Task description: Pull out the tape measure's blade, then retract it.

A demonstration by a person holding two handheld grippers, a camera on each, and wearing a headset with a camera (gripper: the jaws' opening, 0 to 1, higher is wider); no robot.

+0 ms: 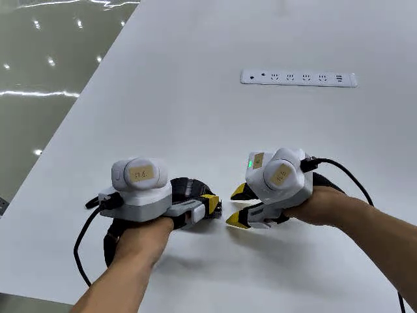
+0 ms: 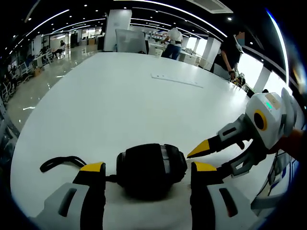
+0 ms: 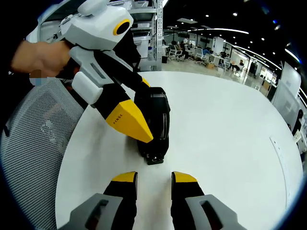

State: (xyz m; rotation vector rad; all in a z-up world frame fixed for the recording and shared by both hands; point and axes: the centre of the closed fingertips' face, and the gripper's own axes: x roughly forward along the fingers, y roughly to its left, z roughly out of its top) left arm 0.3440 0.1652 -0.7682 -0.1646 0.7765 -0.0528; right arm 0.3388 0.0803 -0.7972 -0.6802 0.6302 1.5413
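A black tape measure (image 2: 151, 168) lies on the white table (image 1: 195, 98), with its black wrist strap (image 2: 61, 163) trailing to the left. My left gripper (image 2: 148, 166) is open, and its yellow-tipped jaws stand on either side of the case with thin gaps. In the head view the case (image 1: 187, 189) sits just beyond the left gripper (image 1: 199, 207). My right gripper (image 1: 237, 206) faces it from the right, open, a narrow gap between its jaws and nothing in them. Seen from the right gripper (image 3: 154, 177), the tape measure (image 3: 154, 125) lies just ahead, its end towards the jaws.
A white power strip (image 1: 298, 78) lies farther back on the table. The table's left edge (image 1: 78, 104) drops to a glossy floor. Black cables (image 1: 81, 244) trail from both grippers. A mesh chair (image 3: 33, 143) stands at the near side. People stand beyond the far end (image 2: 172, 40).
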